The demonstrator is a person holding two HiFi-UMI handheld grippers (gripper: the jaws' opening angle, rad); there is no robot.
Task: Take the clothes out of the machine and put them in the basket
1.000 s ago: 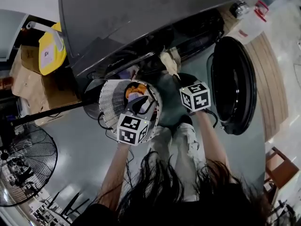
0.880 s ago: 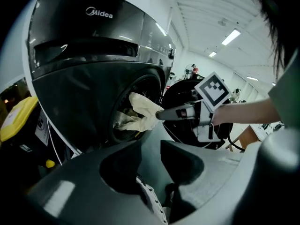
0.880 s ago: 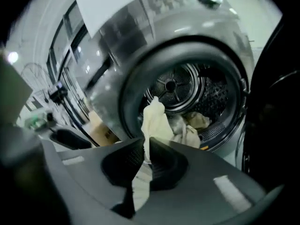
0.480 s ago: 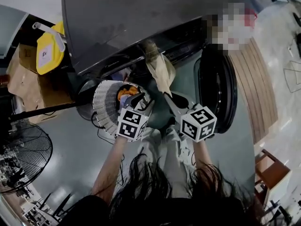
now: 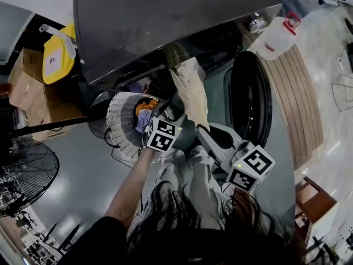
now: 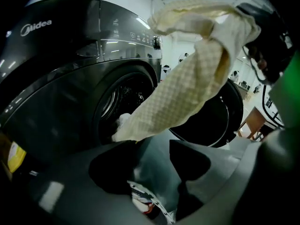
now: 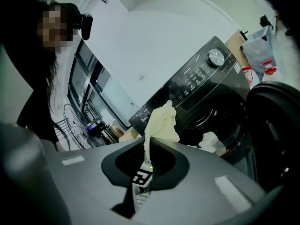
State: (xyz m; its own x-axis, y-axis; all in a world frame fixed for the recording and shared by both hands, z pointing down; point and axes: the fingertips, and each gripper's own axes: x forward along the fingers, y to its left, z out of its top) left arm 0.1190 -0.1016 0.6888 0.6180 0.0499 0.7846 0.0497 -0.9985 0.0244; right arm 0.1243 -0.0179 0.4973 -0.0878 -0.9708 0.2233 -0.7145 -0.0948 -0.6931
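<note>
the right gripper [image 5: 200, 129] is clenched on one end of a cream waffle-weave towel [image 5: 190, 90], and in the right gripper view the thin fold of cloth [image 7: 161, 122] stands pinched between its closed jaws [image 7: 148, 150]. the towel is stretched in a slanted line from the dark drum opening [image 6: 117, 102] of the washing machine [image 5: 165, 21], in the upper middle of the head view, down toward the person. its far end seems to be just at the mouth of the drum, so i think it is held tight like this to pull it fully free. the round door [image 5: 251, 106] stands open at the right, out of the way. the left gripper [image 5: 159, 112] is released: in its own view the jaws [image 6: 151, 165] are apart with nothing between them, and the towel [image 6: 187, 93] passes above them. it hovers at the white slatted basket [image 5: 116, 120], left of centre, where orange and purple clothes [image 5: 144, 112] already lie. the basket stands just beside the machine front, probably so that each piece needs only a short carry. a small white piece [image 7: 211, 142] shows inside the drum, so more work is likely left.
</note>
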